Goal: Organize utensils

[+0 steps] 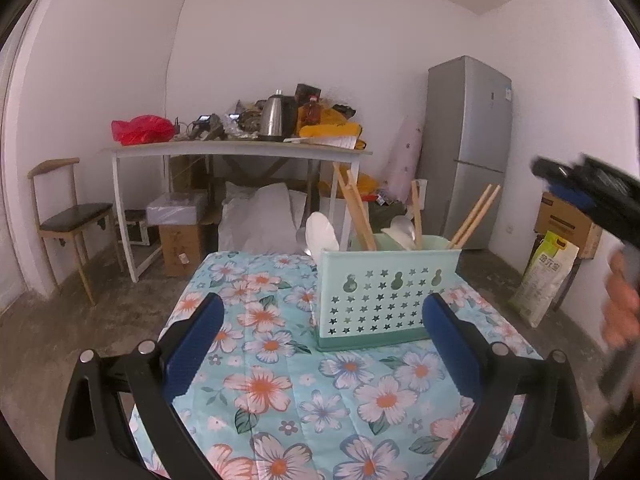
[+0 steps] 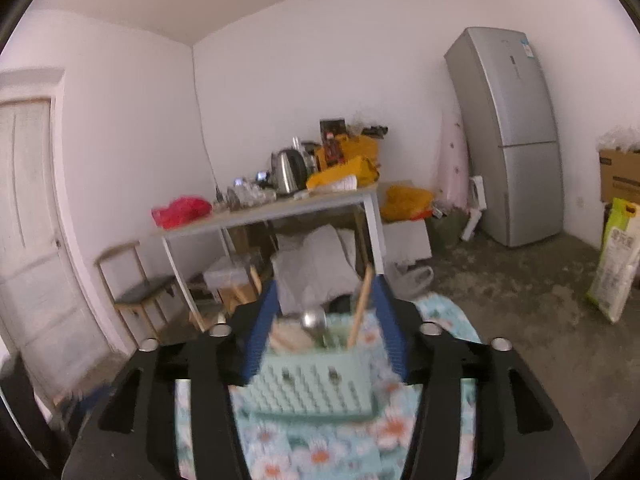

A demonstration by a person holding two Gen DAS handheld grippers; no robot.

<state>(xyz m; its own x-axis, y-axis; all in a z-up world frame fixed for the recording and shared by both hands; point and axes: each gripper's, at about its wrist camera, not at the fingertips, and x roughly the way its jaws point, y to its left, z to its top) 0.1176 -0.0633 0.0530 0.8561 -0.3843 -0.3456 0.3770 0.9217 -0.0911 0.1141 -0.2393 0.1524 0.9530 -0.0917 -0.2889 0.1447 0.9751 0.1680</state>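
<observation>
The left gripper is hovering low over the tabletop with its jaws spread wide and gripping nothing; the blue pads are framing the flowered cloth and the near wall of the mint-green utensil holder, which is standing just beyond them. The right gripper is hanging above the same holder, its jaws also spread and empty, with the rim and a wooden chopstick showing between the pads; that view is blurring, so how close the pads are sitting to the rim cannot be told.

The utensils are already standing in the holder: chopsticks leaning out at angles, a white spoon at the left end, and a metal spoon seen from the right wrist. No loose utensil is showing on the cloth, so the sorting is probably near its end.

The risk is a pad catching one of the slanting chopsticks or the thin plastic wall; the holder looks light and top-heavy, and the soft, quilted cloth is giving it a poor footing, so a sideways knock could tip it and spill everything.

Beyond the tabletop lies a bare concrete floor, a cluttered white table with a kettle, a wooden chair, cardboard boxes and a silver fridge against white walls.
</observation>
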